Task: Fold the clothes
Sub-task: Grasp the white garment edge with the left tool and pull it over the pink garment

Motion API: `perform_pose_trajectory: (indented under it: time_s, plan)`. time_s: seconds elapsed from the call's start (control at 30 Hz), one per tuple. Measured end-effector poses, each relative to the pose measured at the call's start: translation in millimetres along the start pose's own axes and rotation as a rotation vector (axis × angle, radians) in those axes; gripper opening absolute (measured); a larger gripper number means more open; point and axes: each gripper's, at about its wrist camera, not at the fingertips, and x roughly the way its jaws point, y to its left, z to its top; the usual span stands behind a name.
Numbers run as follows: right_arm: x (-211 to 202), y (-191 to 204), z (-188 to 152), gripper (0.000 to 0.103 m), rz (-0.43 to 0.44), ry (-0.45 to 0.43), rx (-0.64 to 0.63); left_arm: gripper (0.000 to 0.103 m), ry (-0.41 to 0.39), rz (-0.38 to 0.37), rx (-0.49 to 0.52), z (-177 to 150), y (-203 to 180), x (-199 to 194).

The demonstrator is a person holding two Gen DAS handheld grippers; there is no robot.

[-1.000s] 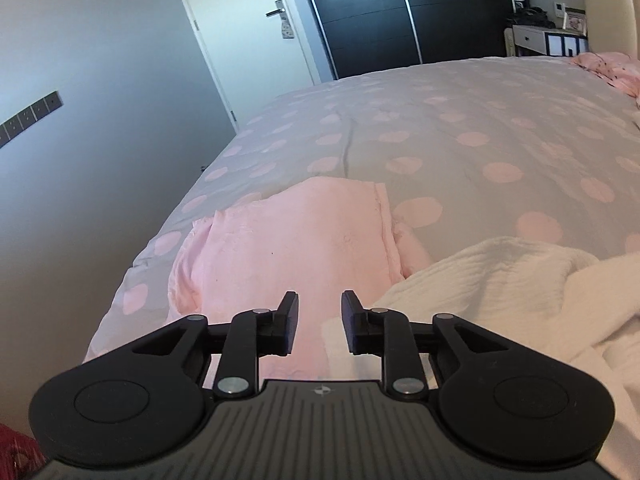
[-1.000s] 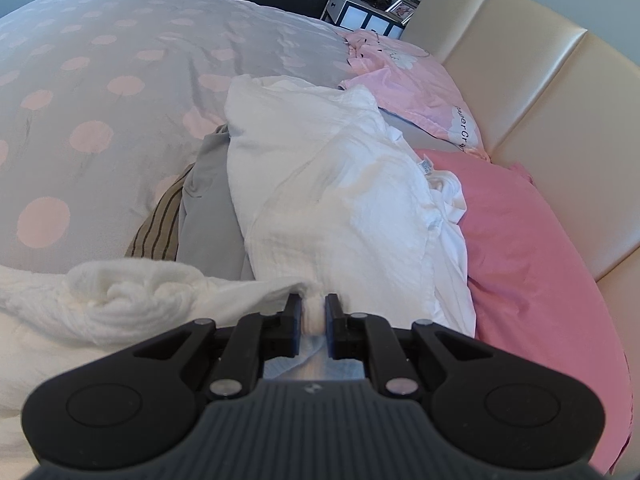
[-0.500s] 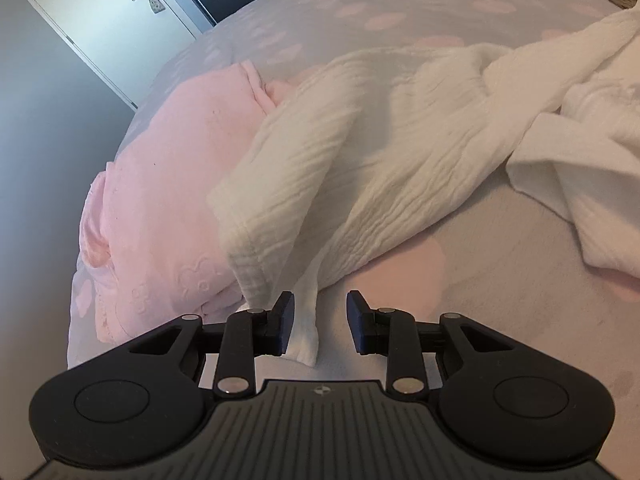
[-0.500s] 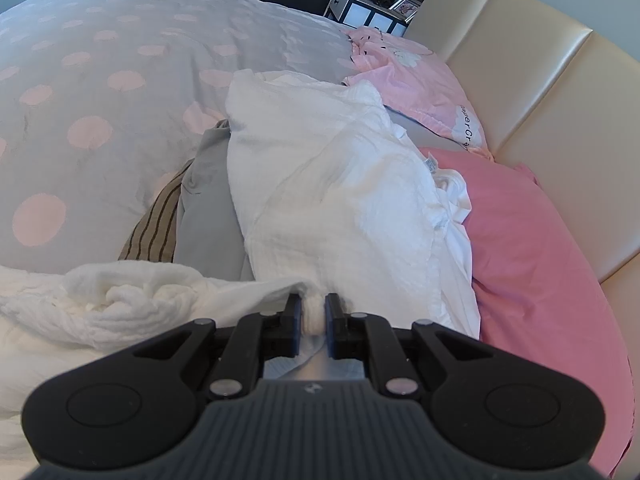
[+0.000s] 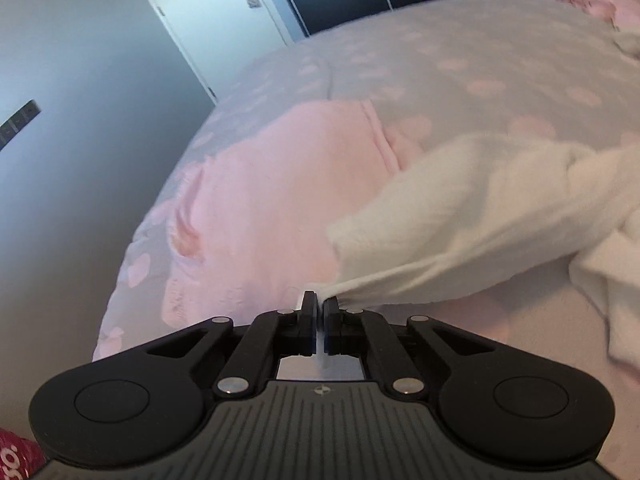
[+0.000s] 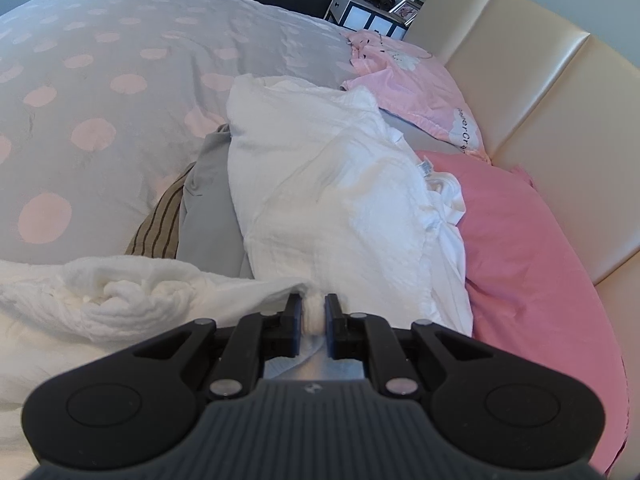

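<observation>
- White crinkled cotton garment lay stretched across the grey duvet with pale pink dots, pulled taut between your two hands.
- Your left gripper had just been closing, and its jaws stood clamped on one thin corner of that white garment, the cloth fanning away to the right.
- Your right gripper was pinched on a bunched fold of the same garment, with fabric filling the narrow gap between its jaws.
- Just beyond the left gripper a folded pale pink fleece garment rested flat near the bed's edge.
- Ahead of the right gripper you had a heap: a rumpled white shirt over a grey garment and a brown striped piece.
- A pink pillow lay against the cream padded headboard.
</observation>
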Motion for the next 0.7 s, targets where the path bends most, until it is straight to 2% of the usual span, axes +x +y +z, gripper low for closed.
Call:
perform_pose_trajectory:
  time_s: [0.1, 0.23, 0.4, 0.53, 0.6, 0.7]
  plan:
    - [-16.9, -9.4, -5.0, 0.013, -0.003, -0.021, 0.021, 0.001, -0.098, 0.043, -0.101, 12.1, 22.8, -38.8]
    - [-47.7, -28.0, -16.3, 0.013, 0.009, -0.052, 0.069, 0.001, -0.225, 0.102, -0.185, 23.9, 42.4, -89.3]
    - [-94.1, -52.9, -33.5, 0.013, 0.035, -0.119, 0.127, 0.001, -0.298, 0.160, -0.181, 40.7, 57.8, -131.5]
    - [-118.7, -66.4, -47.8, 0.013, 0.067, -0.149, 0.186, 0.001, -0.303, 0.192, -0.146, 51.4, 62.7, -146.0]
    - [-122.7, -68.1, -50.5, 0.013, 0.077, -0.155, 0.202, 0.001, -0.272, 0.202, -0.116, 56.3, 62.2, -138.3]
    - [-110.1, -60.2, -44.6, 0.013, 0.061, -0.137, 0.188, 0.001, -0.205, 0.210, -0.074, 65.3, 59.8, -106.9]
